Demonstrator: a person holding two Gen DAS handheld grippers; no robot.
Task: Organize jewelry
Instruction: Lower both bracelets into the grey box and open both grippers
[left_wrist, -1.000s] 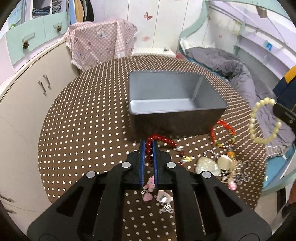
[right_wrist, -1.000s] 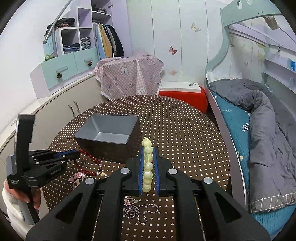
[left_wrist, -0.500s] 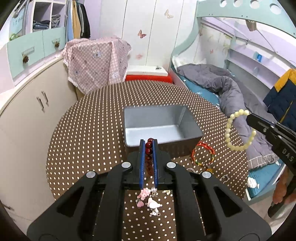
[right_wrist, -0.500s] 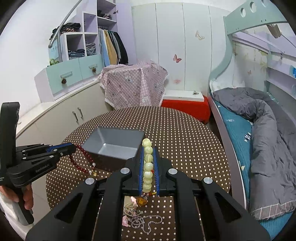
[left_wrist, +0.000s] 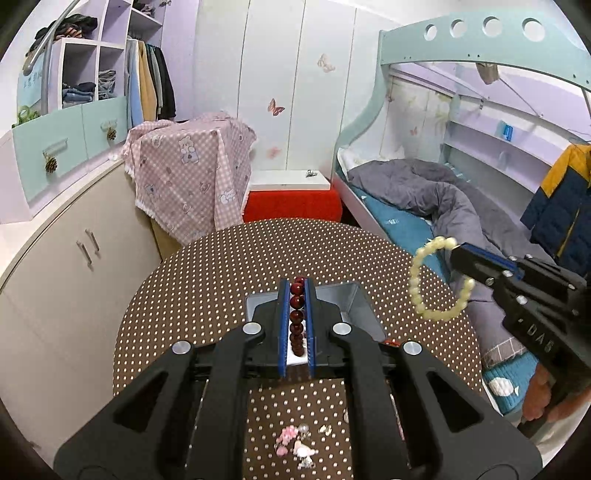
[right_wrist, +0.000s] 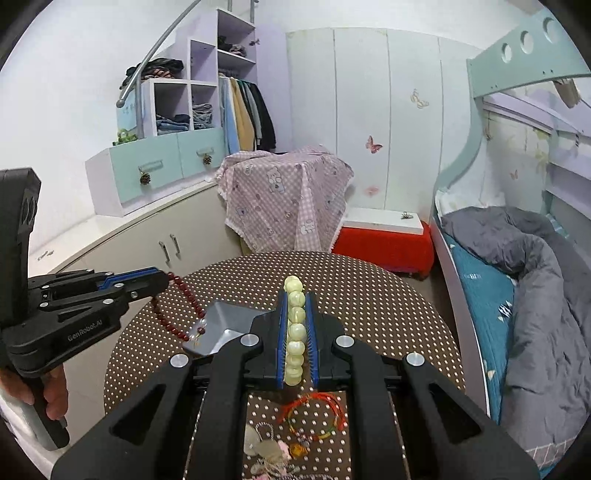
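1. The left gripper (left_wrist: 296, 291) is clamped tight on a dark red bead bracelet (left_wrist: 296, 316), the beads lined up in a row between its blue pads; from the right wrist view the rest of the strand (right_wrist: 177, 308) hangs in a loop below the tips, clear of the tabletop.
2. The right gripper (right_wrist: 295, 295) is likewise closed on a pale cream bead bracelet (right_wrist: 295, 325), beads stacked between its pads; from the left wrist view the loop (left_wrist: 436, 280) dangles free in the air off the right edge of the tabletop.
3. A grey rectangular box (left_wrist: 354, 306) sits open on the brown polka-dot tabletop (left_wrist: 207, 280), just beyond and below the left gripper's tips; in the right wrist view it (right_wrist: 225, 325) lies between the two grippers, and the red strand's lowest beads hang in front of its near corner.
4. Loose pieces lie on the tabletop nearer the person: a red and multicolour cord bracelet (right_wrist: 317, 413), pale stone pendants (right_wrist: 262, 448), and small pink charms (left_wrist: 291, 443). The gripper bodies hide part of this pile.
5. Around the tabletop: a low cabinet (left_wrist: 55, 295) on the left, a pink checked cloth (left_wrist: 188, 177) draped over something behind, a red stool (left_wrist: 291, 205), and a bed with a grey quilt (left_wrist: 436, 199) on the right.
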